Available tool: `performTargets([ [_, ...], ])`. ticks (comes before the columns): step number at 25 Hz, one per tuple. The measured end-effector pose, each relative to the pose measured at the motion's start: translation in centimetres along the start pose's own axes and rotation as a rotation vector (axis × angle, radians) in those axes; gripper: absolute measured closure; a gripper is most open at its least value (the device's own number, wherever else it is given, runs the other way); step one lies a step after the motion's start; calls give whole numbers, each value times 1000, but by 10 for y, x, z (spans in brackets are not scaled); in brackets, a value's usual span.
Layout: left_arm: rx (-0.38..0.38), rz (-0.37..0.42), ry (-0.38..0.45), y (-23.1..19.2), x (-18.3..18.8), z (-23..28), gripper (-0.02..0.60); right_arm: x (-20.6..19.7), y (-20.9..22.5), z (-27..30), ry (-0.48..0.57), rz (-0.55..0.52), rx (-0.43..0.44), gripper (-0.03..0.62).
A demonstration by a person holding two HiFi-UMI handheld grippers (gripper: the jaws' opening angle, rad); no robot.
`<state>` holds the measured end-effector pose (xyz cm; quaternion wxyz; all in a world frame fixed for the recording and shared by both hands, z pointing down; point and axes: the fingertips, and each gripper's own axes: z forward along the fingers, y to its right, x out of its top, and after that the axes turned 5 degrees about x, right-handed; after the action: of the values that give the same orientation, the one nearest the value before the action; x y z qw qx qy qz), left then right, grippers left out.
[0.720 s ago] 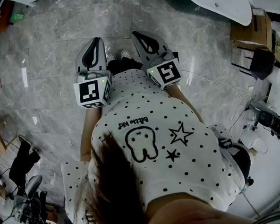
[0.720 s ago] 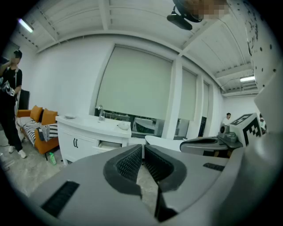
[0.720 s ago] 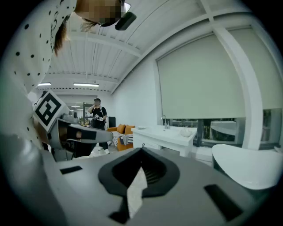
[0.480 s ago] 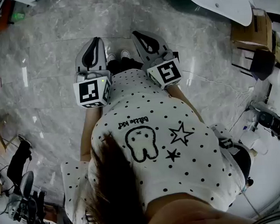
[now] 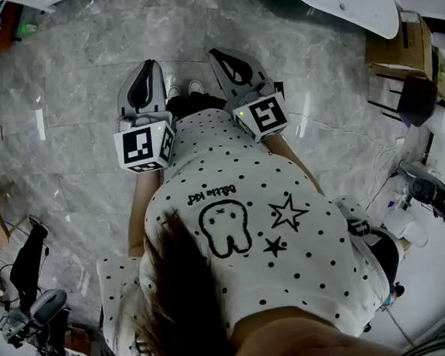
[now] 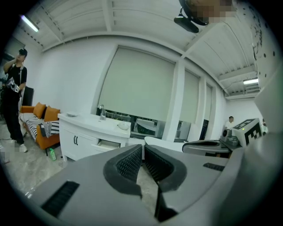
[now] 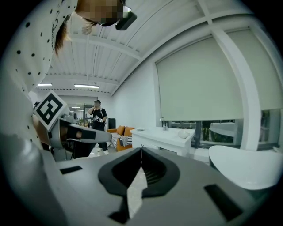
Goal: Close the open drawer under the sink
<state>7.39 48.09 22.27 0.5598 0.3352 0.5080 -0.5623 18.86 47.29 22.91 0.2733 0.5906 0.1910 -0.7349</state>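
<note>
Left gripper view, L to R: person in black (image 6: 13,95) stood far left, orange sofa (image 6: 42,115) behind them, small green bottle (image 6: 52,154) on the floor beside it. Next came the white vanity cabinet (image 6: 78,140) with a faucet (image 6: 102,111) on top. The drawer (image 6: 108,144) sat at the cabinet's right end just under the top, pulled out a little, not yet closed, well apart from both grippers

left hand-held gripper (image 6: 143,148): jaws pressed together at the tips, nothing between them, pointed toward the cabinet's right end

right hand-held gripper (image 7: 141,152): jaws also pressed together, nothing pinched, same cabinet visible beyond its tips

Head view: both grippers were held side by side in front of the wearer's dotted shirt (image 5: 247,209), above grey marble floor (image 5: 74,85), with shoes (image 5: 185,88) showing between them. Cardboard box (image 5: 406,43) sat at far right
</note>
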Motion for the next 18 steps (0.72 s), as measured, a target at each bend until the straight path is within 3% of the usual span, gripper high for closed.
performTargets([
  [8, -13, 19, 6, 36, -13, 8, 558, -7, 22, -21, 36, 41, 34, 580],
  [18, 3, -28, -10, 26, -13, 21, 558, -10, 33, -11, 25, 46, 35, 580],
])
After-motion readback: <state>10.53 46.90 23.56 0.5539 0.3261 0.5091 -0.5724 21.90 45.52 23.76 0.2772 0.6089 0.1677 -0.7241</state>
